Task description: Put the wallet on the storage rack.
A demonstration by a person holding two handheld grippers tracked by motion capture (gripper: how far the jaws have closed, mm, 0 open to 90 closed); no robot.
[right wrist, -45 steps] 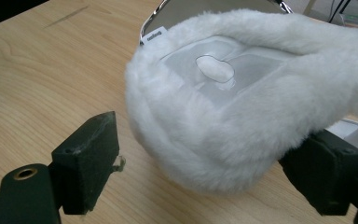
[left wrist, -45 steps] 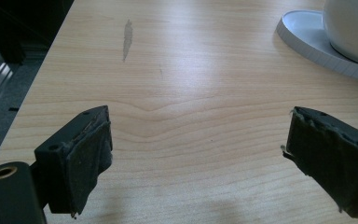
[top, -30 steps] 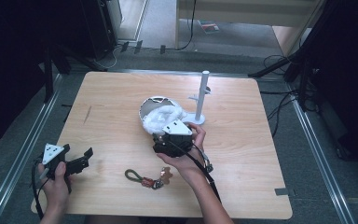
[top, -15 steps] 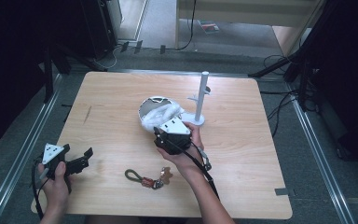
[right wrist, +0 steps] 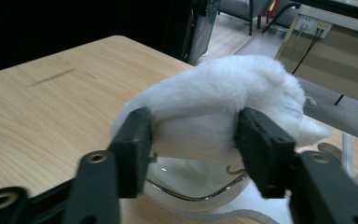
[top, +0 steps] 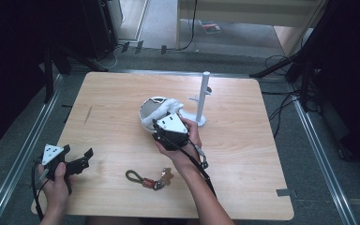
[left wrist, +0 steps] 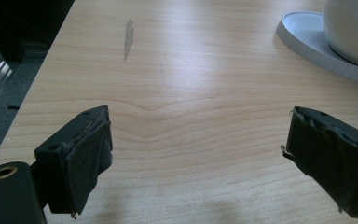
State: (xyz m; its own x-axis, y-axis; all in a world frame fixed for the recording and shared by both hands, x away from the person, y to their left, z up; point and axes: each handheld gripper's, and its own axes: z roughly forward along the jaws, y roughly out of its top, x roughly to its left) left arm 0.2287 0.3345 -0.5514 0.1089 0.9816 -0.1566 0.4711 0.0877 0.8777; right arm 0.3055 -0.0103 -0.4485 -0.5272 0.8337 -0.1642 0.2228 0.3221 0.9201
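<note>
White plush cloth (right wrist: 223, 102) is pinched between the two black jaws of the right claw (right wrist: 193, 133), whose pads press in on it from either side; those jaws have just been moving, closing in and then easing out slightly, with the cloth between them throughout. The cloth sits directly above a white cup (right wrist: 198, 182) with a gold rim, which stands on a white saucer (top: 146, 123) near the middle of the wooden table (top: 122, 93). From the high view the right claw (top: 166, 129) lies on the near side of the cup and points away from the person, so the cloth hangs just beyond its tips and over the mouth of the cup. That is the relation the next move seems to depend on: the cloth is straight above the cup, so pushing down and forward would carry it inside for wiping, while lifting would take it clear.

A white stand (top: 200, 101) rises just beside the cup on its right, close enough to snag the cloth. A keyring (top: 147, 179) lies near the front edge, well apart from both.

The left claw (top: 75, 161) rests at the near left corner with its jaws spread wide and nothing between them. The right hand is much the nearer to the cup
</note>
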